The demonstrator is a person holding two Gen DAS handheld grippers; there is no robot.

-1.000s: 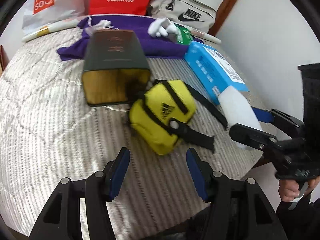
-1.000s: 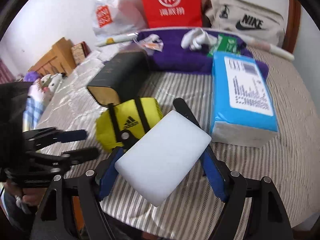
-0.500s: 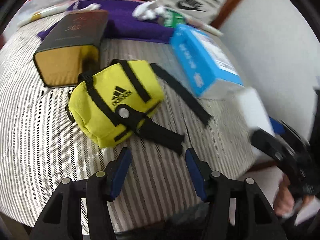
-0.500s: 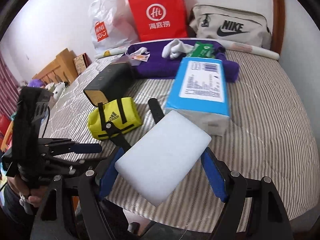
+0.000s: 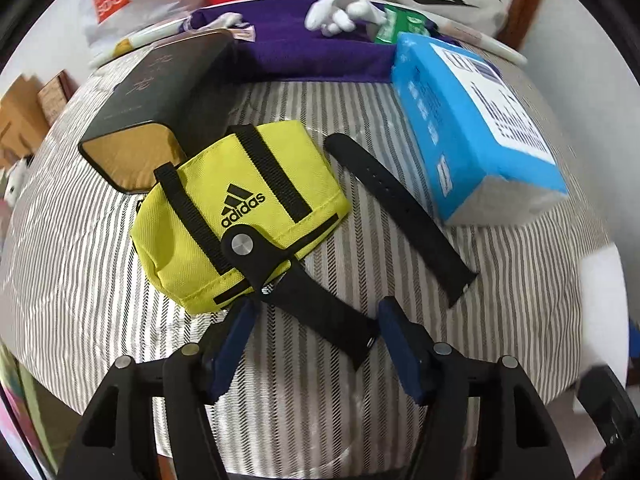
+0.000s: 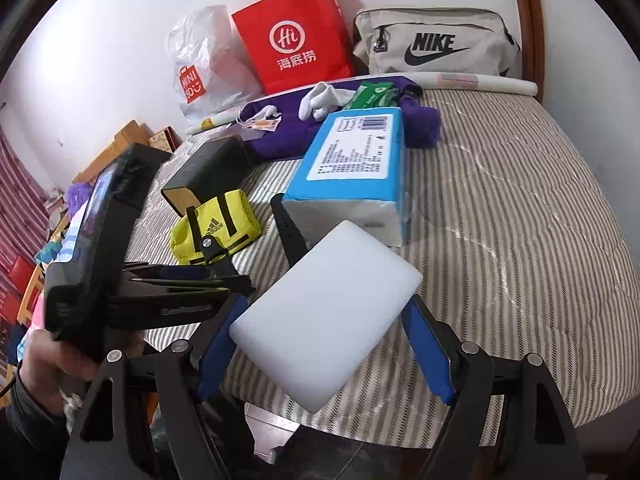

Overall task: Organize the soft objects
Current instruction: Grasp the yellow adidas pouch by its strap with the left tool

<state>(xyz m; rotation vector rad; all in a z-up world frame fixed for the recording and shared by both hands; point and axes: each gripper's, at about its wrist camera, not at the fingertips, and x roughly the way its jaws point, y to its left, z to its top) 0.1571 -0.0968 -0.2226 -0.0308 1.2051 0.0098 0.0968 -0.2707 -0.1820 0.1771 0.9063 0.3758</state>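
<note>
A yellow Adidas pouch (image 5: 240, 216) lies on the striped bed (image 5: 80, 280). Its black tab strap (image 5: 320, 312) runs down between the fingers of my left gripper (image 5: 316, 334). The jaws are opening and the pads stand clear of the strap. A loose black strap (image 5: 400, 216) lies to the right of the pouch. My right gripper (image 6: 325, 320) is shut on a white foam block (image 6: 332, 280), held above the bed's front edge. In the right wrist view the left gripper (image 6: 188, 276) hovers just in front of the pouch (image 6: 216, 228).
A black box (image 5: 160, 96) touches the pouch's far side. A blue tissue pack (image 6: 356, 160) lies mid-bed. Behind it are a purple cloth (image 5: 312, 52) with white socks (image 5: 340, 12) and a green packet (image 6: 372, 96). A red bag (image 6: 296, 36), a plastic bag (image 6: 200, 64) and a Nike bag (image 6: 436, 44) line the wall.
My left gripper came in over the yellow pouch, tilted down, and its jaws widened around the pouch's strap. My right gripper drew back from the bed, still holding the white block.
</note>
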